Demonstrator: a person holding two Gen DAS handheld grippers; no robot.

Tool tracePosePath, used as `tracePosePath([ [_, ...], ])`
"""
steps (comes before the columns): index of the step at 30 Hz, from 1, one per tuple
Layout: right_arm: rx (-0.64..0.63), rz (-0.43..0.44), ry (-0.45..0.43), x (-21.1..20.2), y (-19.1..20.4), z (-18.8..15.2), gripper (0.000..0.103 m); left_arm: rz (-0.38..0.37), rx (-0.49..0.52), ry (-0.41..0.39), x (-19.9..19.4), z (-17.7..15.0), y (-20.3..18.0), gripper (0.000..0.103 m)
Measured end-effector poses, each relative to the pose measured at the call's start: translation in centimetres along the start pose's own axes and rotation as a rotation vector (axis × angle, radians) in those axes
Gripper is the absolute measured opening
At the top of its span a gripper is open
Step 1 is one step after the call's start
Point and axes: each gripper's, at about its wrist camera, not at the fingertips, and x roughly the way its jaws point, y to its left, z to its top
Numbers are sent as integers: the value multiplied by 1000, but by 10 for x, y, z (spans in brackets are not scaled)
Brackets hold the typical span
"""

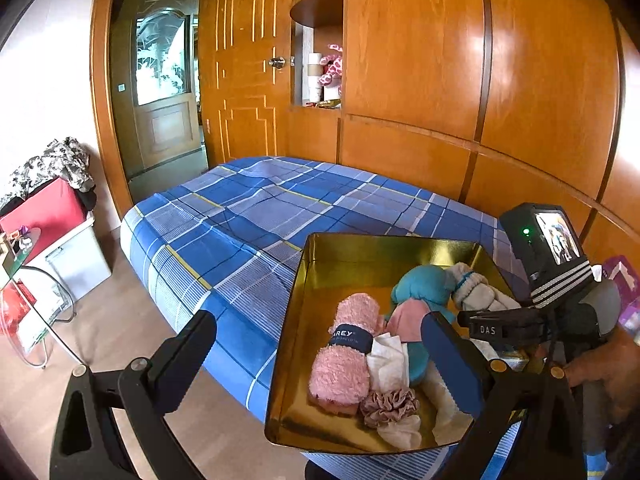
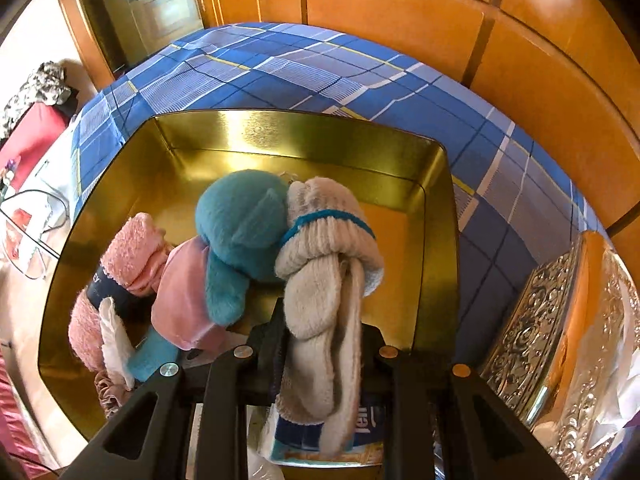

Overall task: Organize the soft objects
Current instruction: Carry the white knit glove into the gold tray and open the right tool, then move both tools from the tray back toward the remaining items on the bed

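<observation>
A gold metal tin [image 1: 320,264] [image 2: 280,136] sits on the blue plaid bed. It holds a rolled pink towel [image 1: 344,352] [image 2: 128,252], a teal plush toy [image 1: 420,284] [image 2: 240,216], white cloths and a mauve scrunchie [image 1: 390,406]. My right gripper [image 2: 320,332] [image 1: 472,320] is shut on a rolled grey-white sock pair [image 2: 324,280] [image 1: 480,292] and holds it over the tin's right part, against the teal toy. My left gripper [image 1: 320,356] is open and empty, its fingers straddling the tin's near left side.
The blue plaid bed [image 1: 256,216] [image 2: 280,64] lies against a wooden wardrobe wall [image 1: 440,80]. An embossed silver tin lid [image 2: 560,340] lies to the right of the tin. Storage boxes with clothes [image 1: 52,208] and a glass side table [image 1: 24,280] stand at the left by the door.
</observation>
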Motion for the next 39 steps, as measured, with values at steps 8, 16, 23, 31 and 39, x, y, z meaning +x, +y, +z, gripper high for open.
tracePosePath([
  [8, -29, -60, -42, -6, 4, -1, 33, 0, 12, 16, 2, -2, -5, 103],
  [16, -24, -78, -96, -19, 4, 0, 46, -2, 22, 12, 0, -2, -9, 103],
  [23, -14, -112, -160, -37, 3, -3, 62, -4, 23, 4, -3, -1, -10, 103],
  [31, -2, -144, -278, -72, -1, -12, 64, -3, 41, -8, -9, -2, -15, 103],
  [39, 15, -205, -505, -132, -14, -44, 64, 10, 59, -16, -13, -2, -20, 103],
])
